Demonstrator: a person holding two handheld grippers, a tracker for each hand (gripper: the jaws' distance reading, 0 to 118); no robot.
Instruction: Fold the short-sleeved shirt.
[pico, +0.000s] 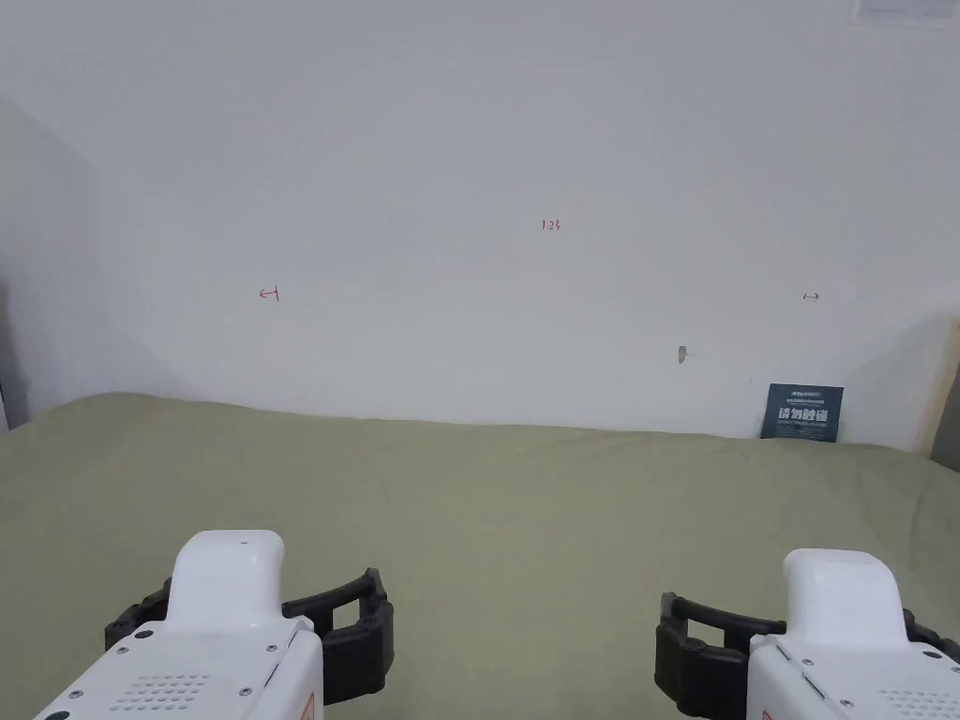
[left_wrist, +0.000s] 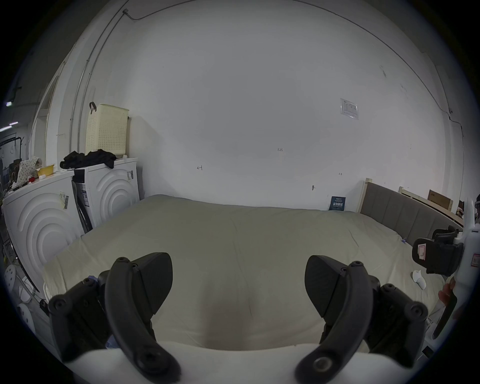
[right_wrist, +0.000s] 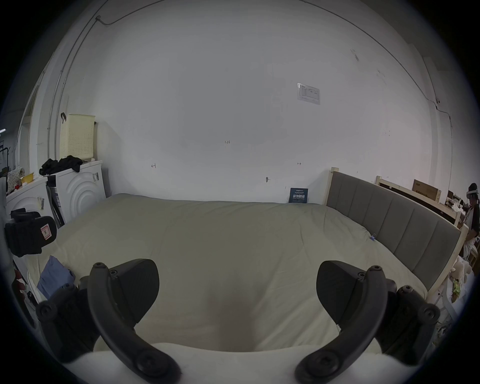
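Observation:
A bed (pico: 487, 525) with a pale olive cover spreads out in front of me. A crumpled light blue cloth (right_wrist: 53, 279), possibly the shirt, lies at the bed's near left corner, just left of my right gripper's left jaw. My left gripper (pico: 253, 600) (left_wrist: 239, 280) hovers open over the near left part of the bed with nothing between its jaws. My right gripper (pico: 825, 609) (right_wrist: 237, 285) hovers open over the near right part, also with nothing in it. Each gripper also appears at the edge of the other's view: right gripper (left_wrist: 436, 257), left gripper (right_wrist: 28, 236).
Two white washing machines (left_wrist: 114, 187) stand left of the bed, with black clothes (left_wrist: 88, 158) and a cream laundry basket (left_wrist: 106, 130) on top. A grey headboard (right_wrist: 394, 226) runs along the right side. A dark sign (pico: 802, 412) leans on the white wall. A person (right_wrist: 472, 213) stands far right.

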